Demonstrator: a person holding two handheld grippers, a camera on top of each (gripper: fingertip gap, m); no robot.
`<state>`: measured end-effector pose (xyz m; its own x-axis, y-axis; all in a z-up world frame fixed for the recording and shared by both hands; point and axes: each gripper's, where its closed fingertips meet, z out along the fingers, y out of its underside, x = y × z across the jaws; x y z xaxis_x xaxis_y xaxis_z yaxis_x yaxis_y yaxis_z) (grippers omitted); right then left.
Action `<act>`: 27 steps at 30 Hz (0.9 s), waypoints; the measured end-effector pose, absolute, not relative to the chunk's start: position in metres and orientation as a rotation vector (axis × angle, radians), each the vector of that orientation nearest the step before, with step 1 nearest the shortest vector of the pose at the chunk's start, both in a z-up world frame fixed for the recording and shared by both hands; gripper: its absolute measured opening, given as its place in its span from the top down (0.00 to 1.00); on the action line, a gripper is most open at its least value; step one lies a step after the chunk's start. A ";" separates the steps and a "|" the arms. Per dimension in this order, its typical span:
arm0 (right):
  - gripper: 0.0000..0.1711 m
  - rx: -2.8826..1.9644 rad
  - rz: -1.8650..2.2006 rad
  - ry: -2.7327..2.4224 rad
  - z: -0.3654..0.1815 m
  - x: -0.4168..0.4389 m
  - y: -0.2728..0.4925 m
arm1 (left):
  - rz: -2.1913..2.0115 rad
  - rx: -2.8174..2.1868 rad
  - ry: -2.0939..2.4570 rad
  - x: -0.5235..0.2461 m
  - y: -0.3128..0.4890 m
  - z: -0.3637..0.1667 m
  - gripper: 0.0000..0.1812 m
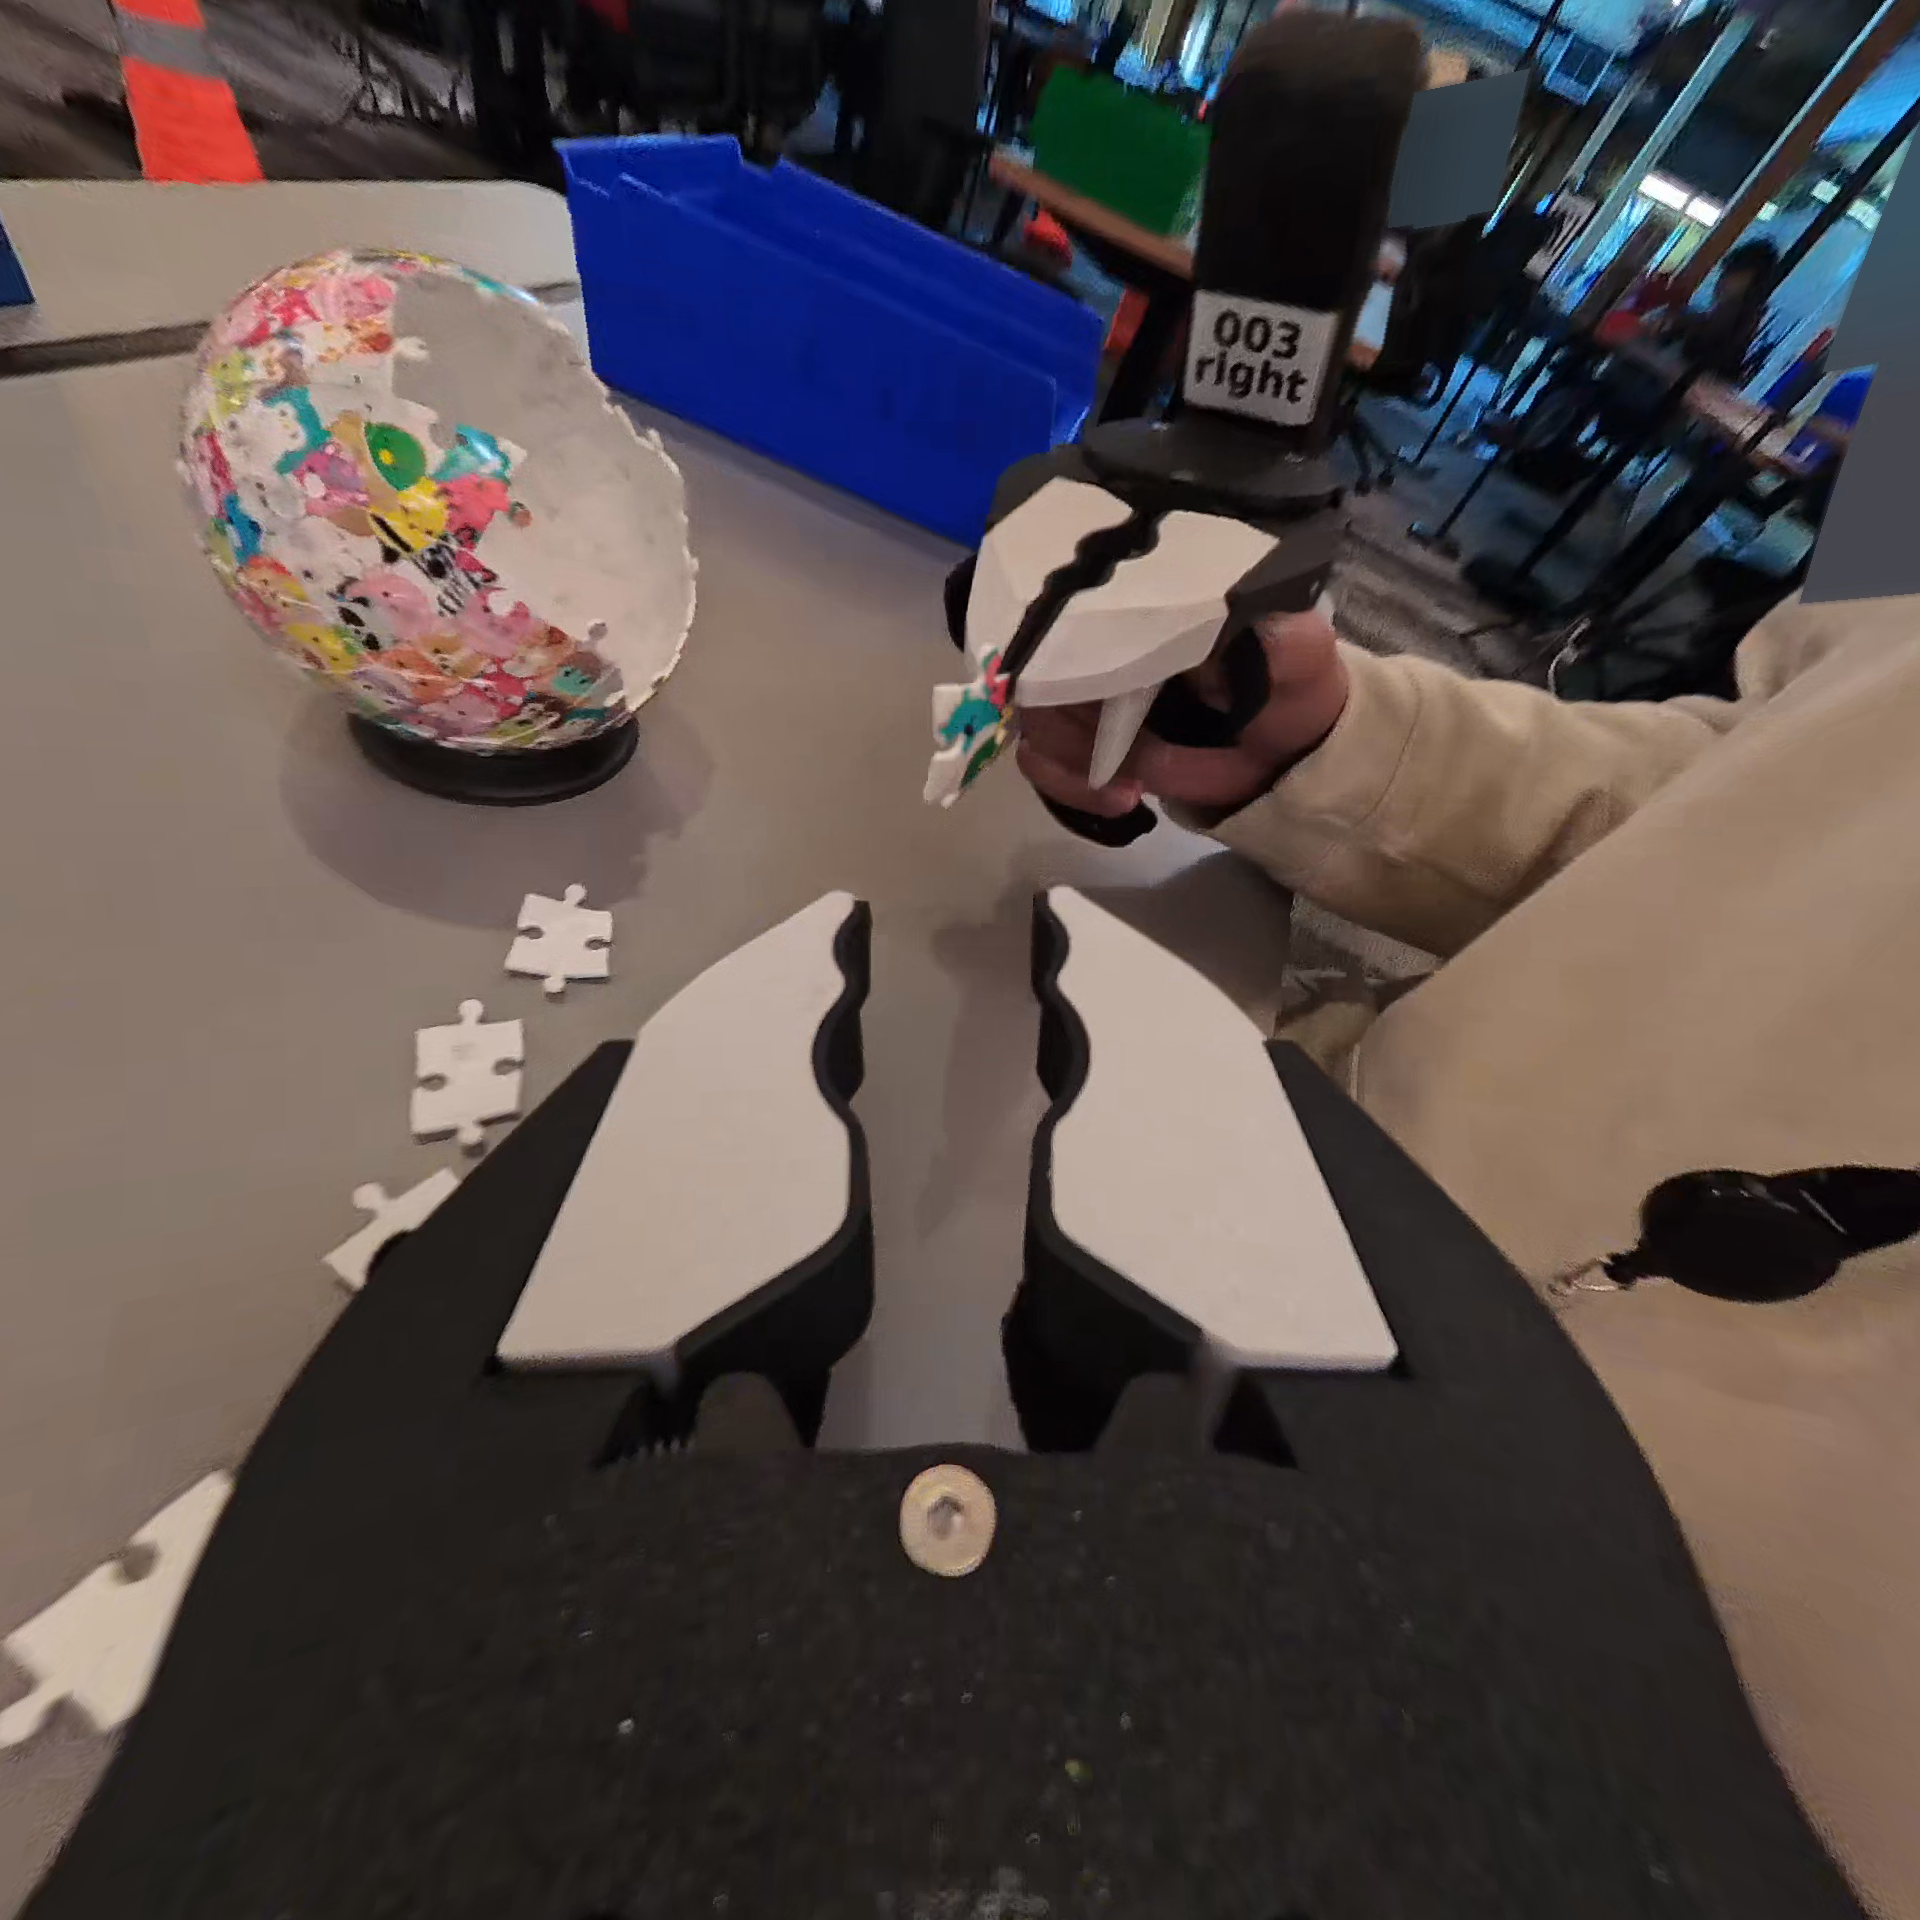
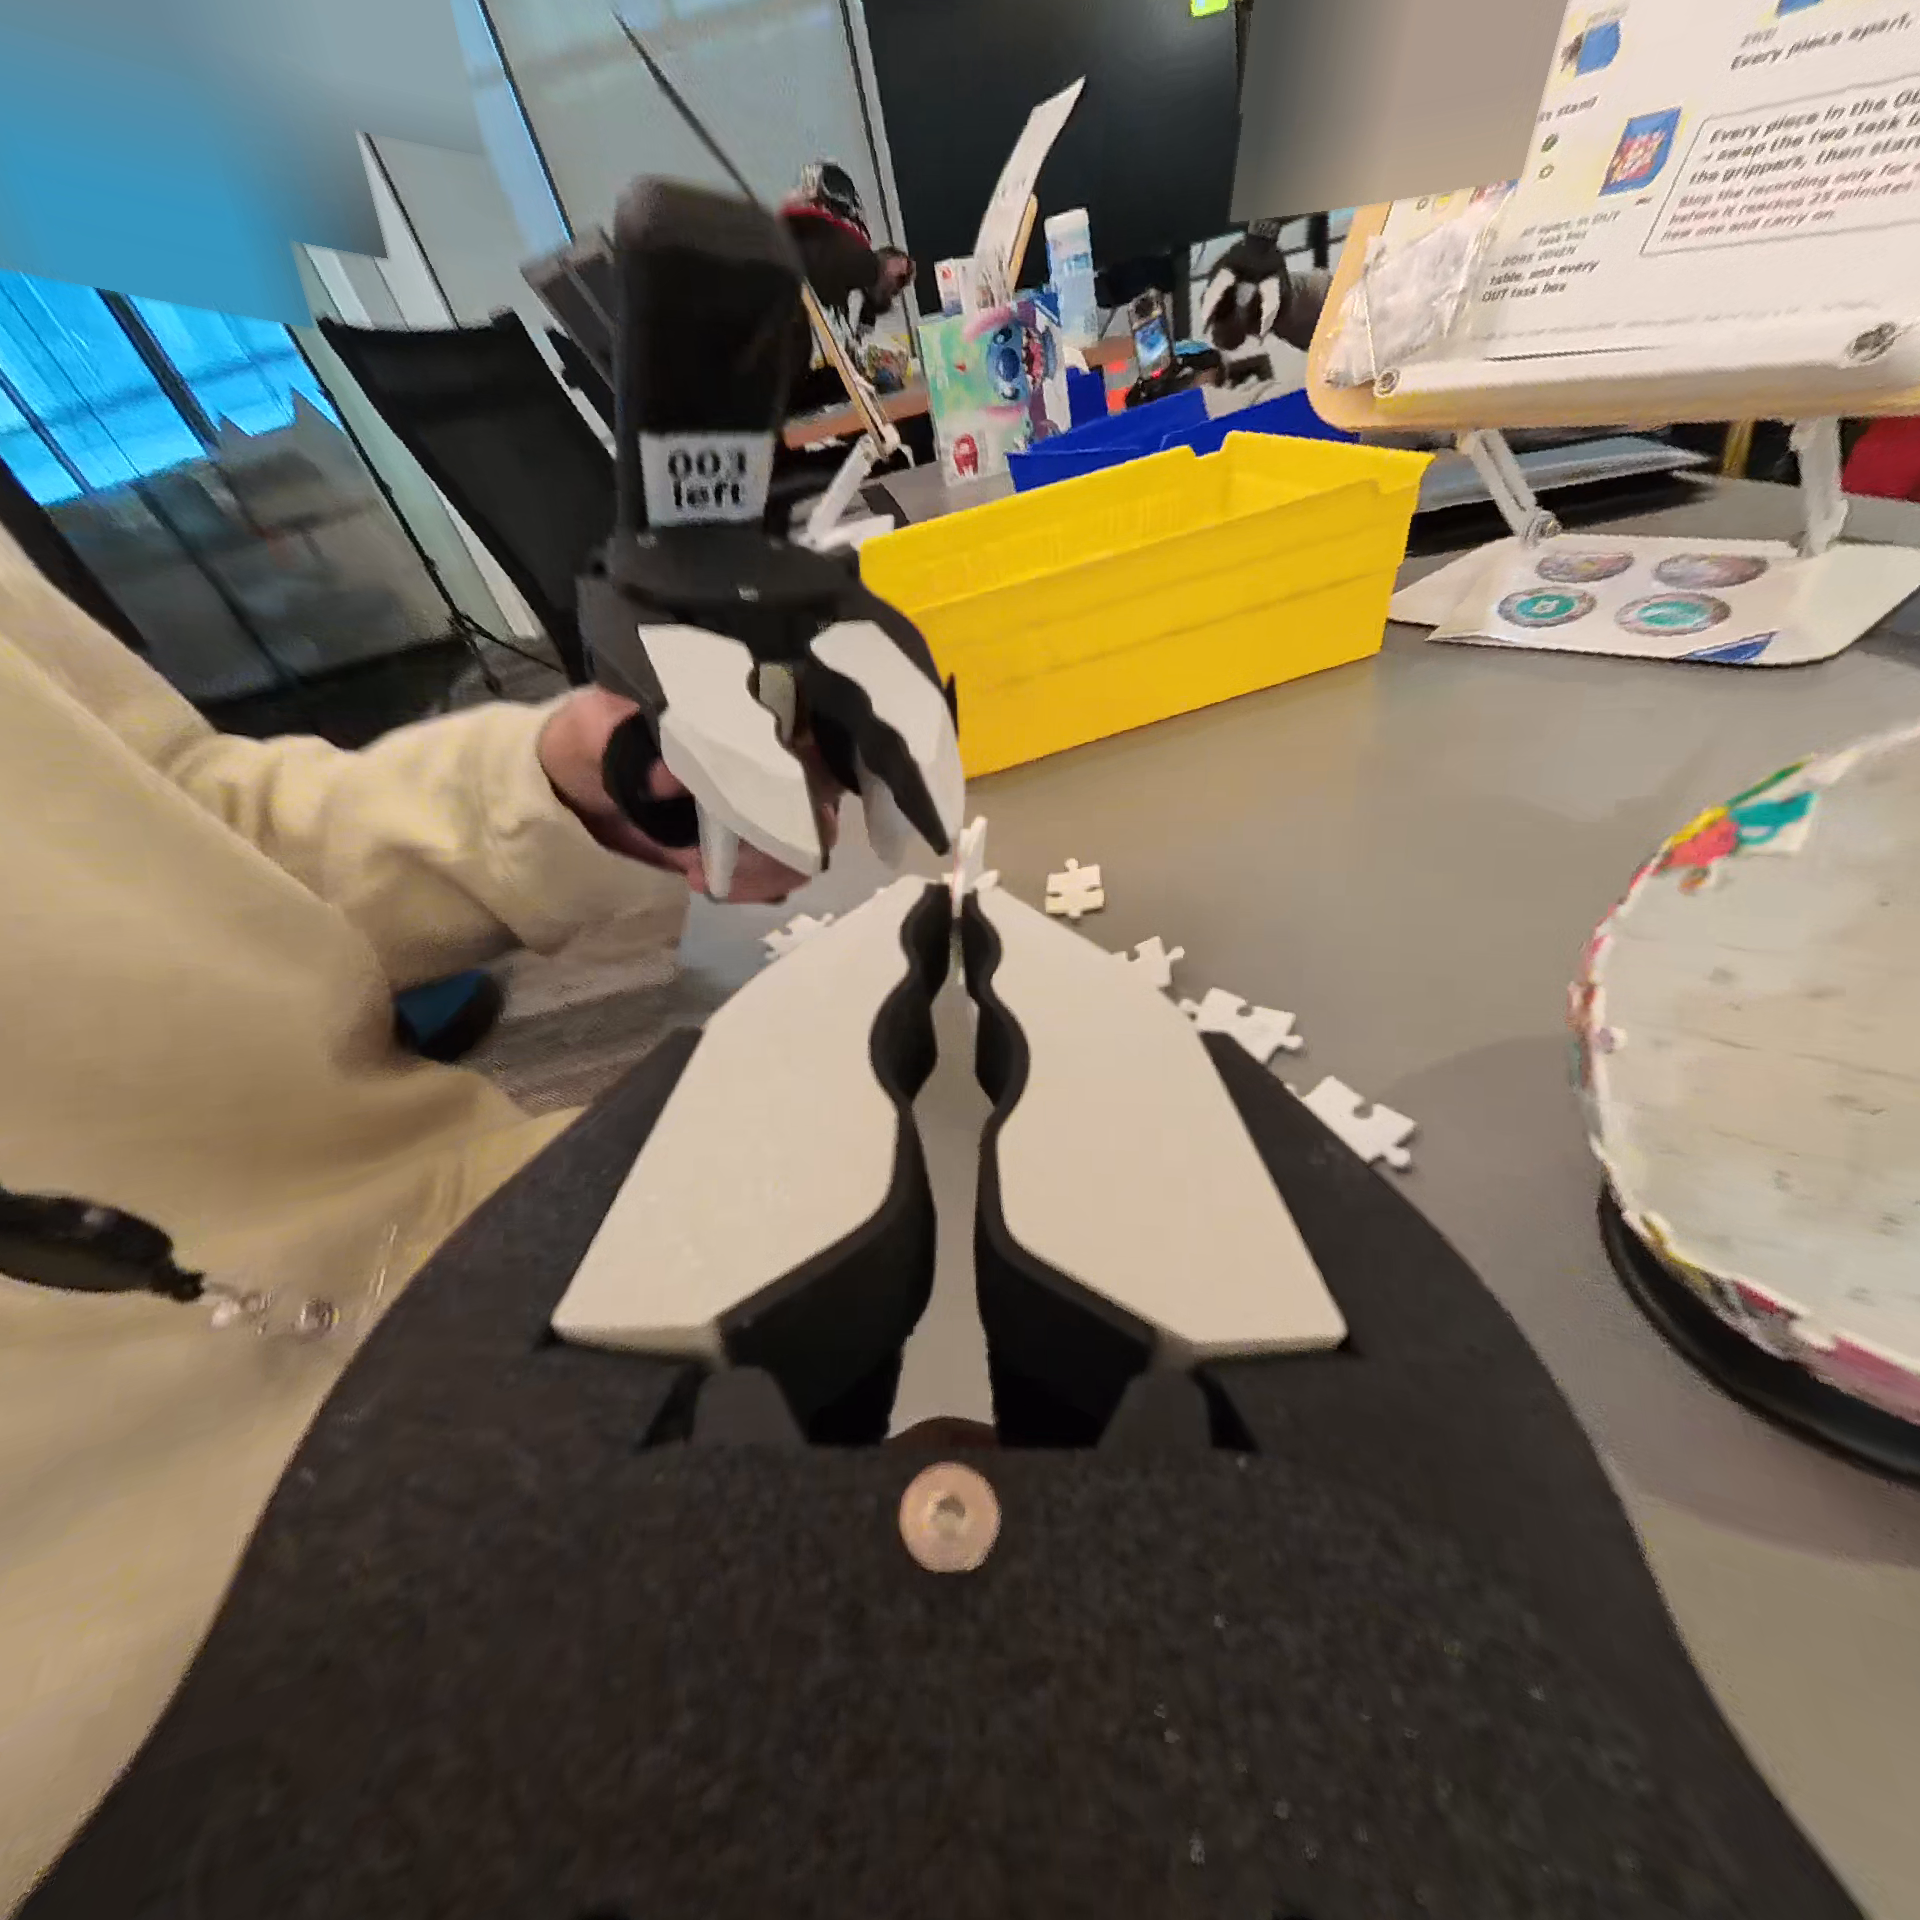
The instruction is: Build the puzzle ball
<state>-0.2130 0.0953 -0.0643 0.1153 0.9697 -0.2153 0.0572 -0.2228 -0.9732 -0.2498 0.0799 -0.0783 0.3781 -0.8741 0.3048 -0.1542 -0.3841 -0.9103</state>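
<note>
A: How is the right gripper [image 2: 956,914] set?

B: It is pressed together on a puzzle piece [image 1: 966,732], which is pinched at the fingertips and held in the air above the grey table [image 1: 156,831]. A printed, colourful side is seen on the piece from the left wrist view.

A: And the left gripper [image 1: 951,925]?

B: It is held spread, with nothing between its fingers, and is kept just beside the right one.

A: Where is the ball [image 1: 436,499] found?

B: It is seated on a black ring stand [image 1: 499,758] on the table, only partly built, so that its white inside is exposed. Loose pieces [image 1: 561,940] are scattered white side up between the ball and the grippers. A blue bin [image 1: 810,322] is seen behind the ball, and a yellow bin [image 2: 1132,592] farther off.
</note>
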 end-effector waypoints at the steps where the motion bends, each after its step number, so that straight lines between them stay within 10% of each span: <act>1: 0.99 -1.467 1.280 -1.046 -0.062 -0.211 0.094 | -1.074 -1.774 0.883 -0.249 0.078 -0.080 0.85; 27: 0.99 -1.737 0.478 -1.206 -0.146 -0.119 0.149 | -0.560 -1.837 0.753 -0.291 0.176 -0.102 0.87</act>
